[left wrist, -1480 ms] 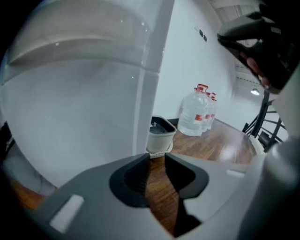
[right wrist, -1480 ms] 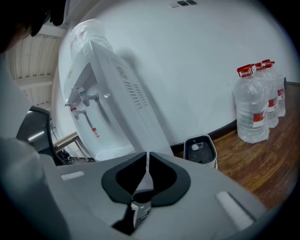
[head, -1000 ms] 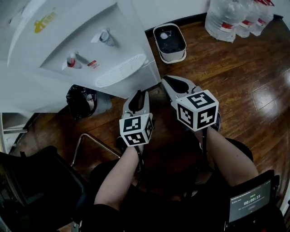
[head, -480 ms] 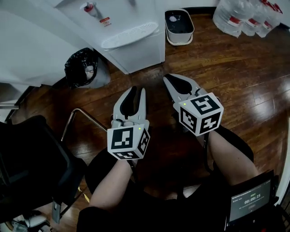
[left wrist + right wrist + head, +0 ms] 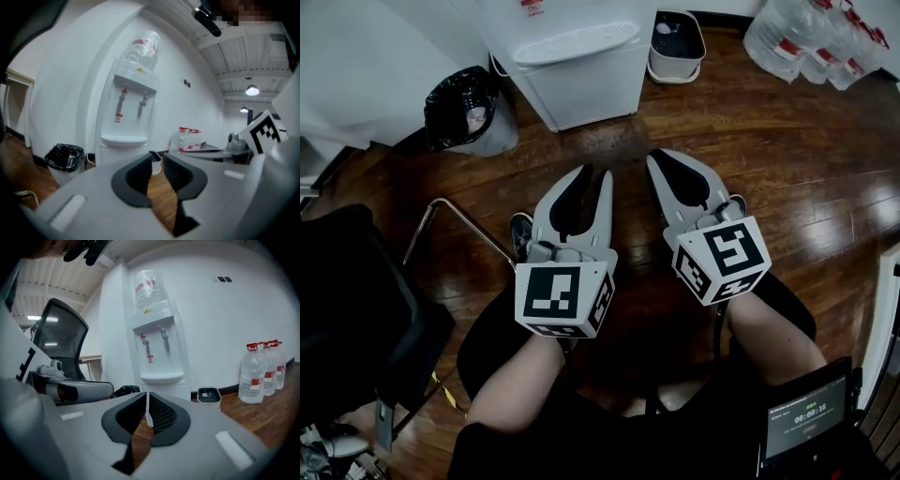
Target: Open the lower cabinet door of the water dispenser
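Note:
The white water dispenser [image 5: 581, 42] stands at the top of the head view, and its lower cabinet door [image 5: 592, 89] is closed. Both grippers hang over the wood floor well short of it and point toward it. My left gripper [image 5: 592, 172] has its jaws a narrow gap apart, and nothing is between them. My right gripper [image 5: 659, 157] is shut and empty. In the left gripper view the dispenser [image 5: 129, 117] rises beyond the left gripper [image 5: 157, 157]. In the right gripper view the dispenser [image 5: 157, 348] stands straight ahead of the right gripper [image 5: 146, 397].
A bin with a black bag [image 5: 469, 108] stands left of the dispenser, and a small white pail [image 5: 675, 42] stands on its right. Several water bottles [image 5: 806, 37] fill the far right corner. A dark chair [image 5: 356, 309] with a metal leg [image 5: 459, 225] is at my left.
Both grippers have drawn back from the dispenser's base and risen toward the camera. The dispenser has slid to the top edge of the head view. The right gripper's marker cube has rolled.

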The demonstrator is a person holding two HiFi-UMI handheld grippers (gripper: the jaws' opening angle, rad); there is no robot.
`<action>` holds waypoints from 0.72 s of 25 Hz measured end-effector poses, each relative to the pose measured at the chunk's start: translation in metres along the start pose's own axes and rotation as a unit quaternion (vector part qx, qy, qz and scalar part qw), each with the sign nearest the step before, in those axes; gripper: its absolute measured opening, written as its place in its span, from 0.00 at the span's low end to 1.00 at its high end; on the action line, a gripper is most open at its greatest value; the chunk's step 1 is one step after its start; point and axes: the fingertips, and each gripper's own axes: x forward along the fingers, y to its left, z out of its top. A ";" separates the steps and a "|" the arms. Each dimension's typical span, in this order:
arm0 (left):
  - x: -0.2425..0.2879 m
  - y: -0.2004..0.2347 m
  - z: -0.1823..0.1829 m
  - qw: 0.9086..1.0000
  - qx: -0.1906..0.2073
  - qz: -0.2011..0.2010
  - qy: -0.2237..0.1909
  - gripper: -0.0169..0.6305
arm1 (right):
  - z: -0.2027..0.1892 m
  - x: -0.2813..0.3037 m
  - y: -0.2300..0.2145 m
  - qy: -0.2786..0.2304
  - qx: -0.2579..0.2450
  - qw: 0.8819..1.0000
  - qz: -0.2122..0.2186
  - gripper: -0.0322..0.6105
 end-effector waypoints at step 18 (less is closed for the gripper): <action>0.005 -0.014 0.000 1.000 0.025 -0.011 -0.002 0.16 | 0.021 -0.010 0.022 -0.045 -0.051 0.997 0.030 0.06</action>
